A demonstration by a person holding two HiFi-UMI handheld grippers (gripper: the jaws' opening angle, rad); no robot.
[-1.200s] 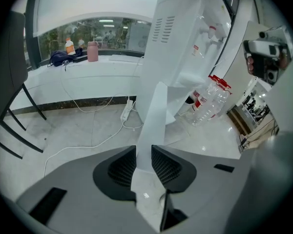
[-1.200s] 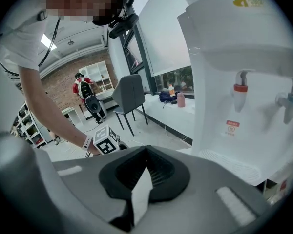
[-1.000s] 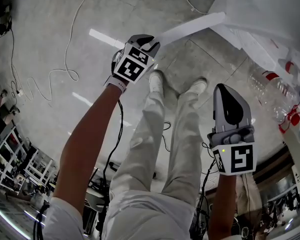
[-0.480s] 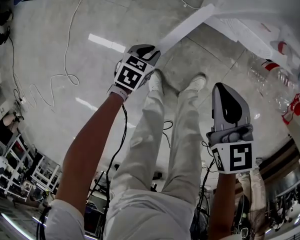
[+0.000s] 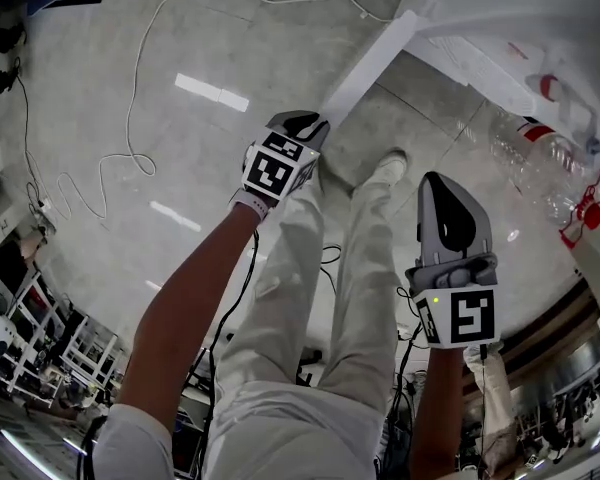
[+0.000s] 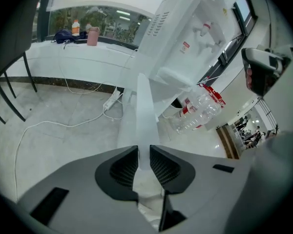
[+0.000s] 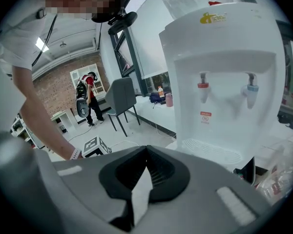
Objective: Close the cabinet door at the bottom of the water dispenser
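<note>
Left gripper view: left fingers (image 6: 124,167) clamp thin white cabinet door (image 6: 144,116); right fingers (image 7: 161,172) together.

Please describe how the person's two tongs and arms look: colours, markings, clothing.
The grey left tongs and grey right tongs have rounded shells and black ribbed pads. Each carries a white cube with black square markers. The person wears a short white sleeve, a white wristband and pale trousers.

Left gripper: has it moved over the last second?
Yes. The left gripper, shut on the door edge, has shifted down-frame toward the shoe on the floor.
</note>
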